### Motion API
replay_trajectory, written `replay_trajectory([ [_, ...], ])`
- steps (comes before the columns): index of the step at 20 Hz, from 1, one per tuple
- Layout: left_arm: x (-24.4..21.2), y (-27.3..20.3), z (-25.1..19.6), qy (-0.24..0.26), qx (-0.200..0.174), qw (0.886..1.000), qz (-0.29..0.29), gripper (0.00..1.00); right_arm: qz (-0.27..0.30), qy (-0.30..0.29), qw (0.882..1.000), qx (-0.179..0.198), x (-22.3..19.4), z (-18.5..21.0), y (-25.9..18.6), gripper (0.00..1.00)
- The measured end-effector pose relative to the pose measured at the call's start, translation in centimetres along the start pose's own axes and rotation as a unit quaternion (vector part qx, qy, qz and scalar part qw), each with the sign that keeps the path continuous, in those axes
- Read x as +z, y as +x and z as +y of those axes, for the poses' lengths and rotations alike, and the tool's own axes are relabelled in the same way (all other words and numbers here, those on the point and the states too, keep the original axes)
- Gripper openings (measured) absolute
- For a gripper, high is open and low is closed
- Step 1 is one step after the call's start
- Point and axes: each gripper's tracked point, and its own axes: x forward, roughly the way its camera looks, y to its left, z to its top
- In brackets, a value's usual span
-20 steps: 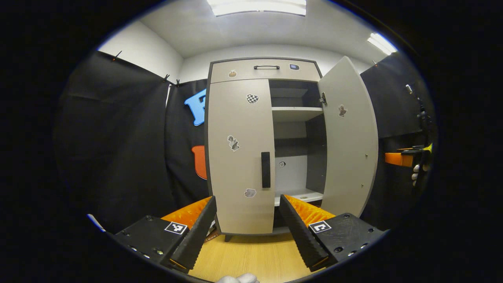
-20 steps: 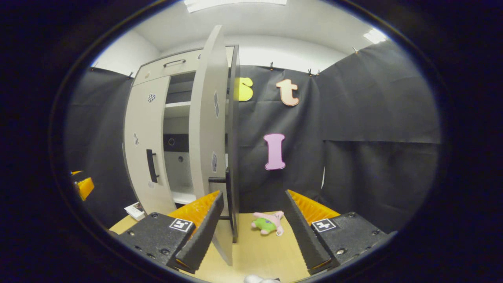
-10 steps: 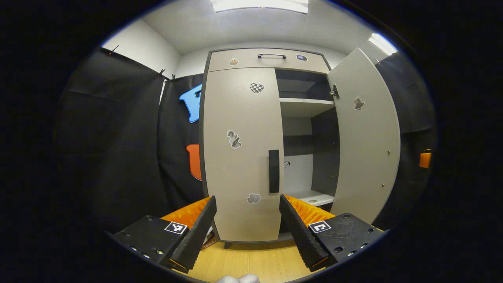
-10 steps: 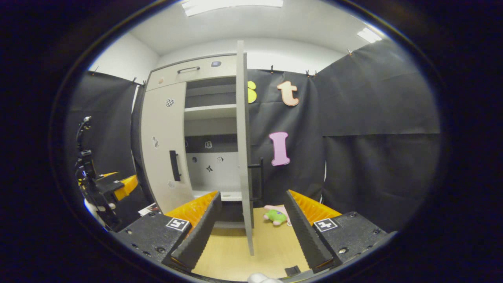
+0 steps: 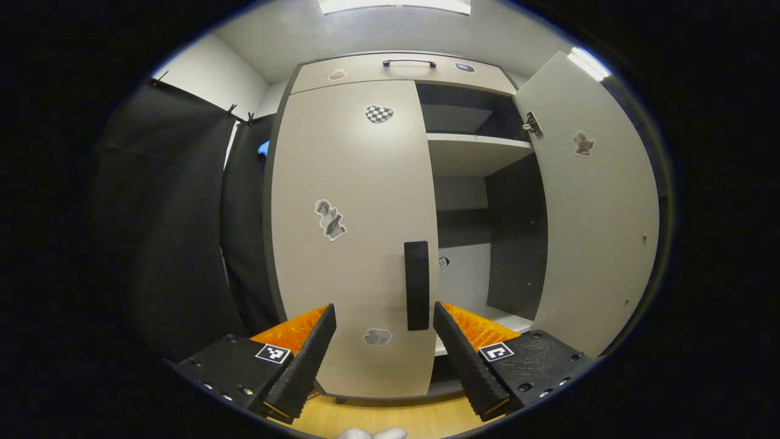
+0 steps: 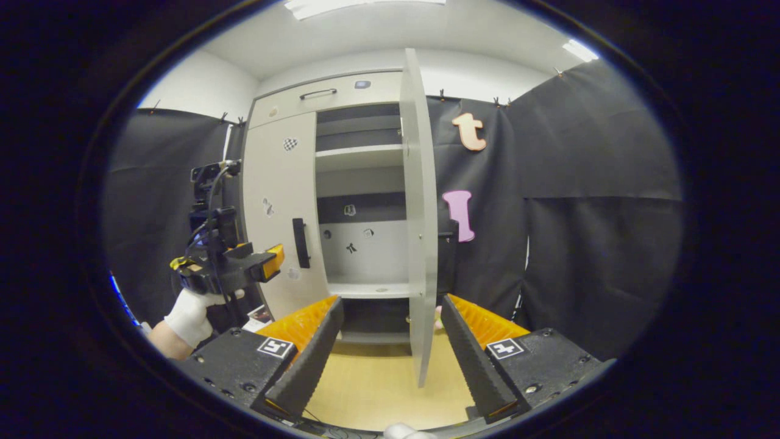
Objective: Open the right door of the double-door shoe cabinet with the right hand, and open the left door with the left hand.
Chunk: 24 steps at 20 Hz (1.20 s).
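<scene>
Beige board makes up the cabinet (image 5: 390, 67), which is seen standing on a pale wooden floor (image 6: 372, 390). The left door (image 5: 353, 231) is shut, and its dark upright handle (image 5: 417, 285) is seen in the left gripper view just ahead of the left tool (image 5: 384, 341), near the door's inner edge and closer to the right-hand finger. The left tool is held wide apart, gripping nothing, and no contact with the handle can be made out. In the right gripper view the same tool (image 6: 271, 262) is seen level with the handle (image 6: 299, 242), carried by a white-gloved hand (image 6: 189, 314).

The right door (image 6: 419, 213) is swung out, seen nearly edge-on in the right gripper view and from its inner face (image 5: 594, 207) in the left gripper view. The right tool (image 6: 393, 341) is spread wide and empty, with the door's lower edge seen between its fingers but farther off, untouched. Behind the open door a shelf (image 5: 472, 146) and the cabinet's lower board (image 6: 372, 289) are exposed. Small stickers (image 5: 329, 219) are stuck on both doors, and a drawer handle (image 5: 409, 62) is set along the top.
</scene>
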Motion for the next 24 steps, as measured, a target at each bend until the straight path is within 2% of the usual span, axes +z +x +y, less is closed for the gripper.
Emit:
replay_trajectory([
  [13, -1.5, 3.2, -1.2, -0.015, -0.011, 1.0, 0.024, 0.96, 0.011, -0.008, 1.0, -0.023, -0.1, -0.6, 1.0, 1.0],
  [18, -2.0, 3.1, -1.2, -0.021, -0.009, 0.999, 0.035, 0.77, 0.013, -0.013, 1.0, -0.017, 0.0, -0.6, 1.0, 1.0],
  [21, -1.8, 3.4, -1.3, -0.017, -0.014, 0.999, 0.028, 0.71, 0.012, -0.012, 1.0, -0.014, 0.1, -0.5, 1.0, 1.0],
  [22, -2.0, 3.3, -1.8, -0.02, -0.026, 0.999, 0.032, 0.55, 0.014, -0.012, 1.0, -0.014, 0.0, -0.5, 1.0, 1.0],
  [23, -1.9, 3.2, -2.0, -0.023, -0.029, 0.999, 0.029, 0.6, 0.015, -0.011, 1.0, -0.013, 0.0, -0.5, 1.0, 1.0],
  [24, -2.0, 3.2, -1.9, -0.017, -0.03, 0.999, 0.033, 0.3, 0.016, -0.011, 1.0, -0.012, 0.0, -0.4, 0.9, 1.0],
])
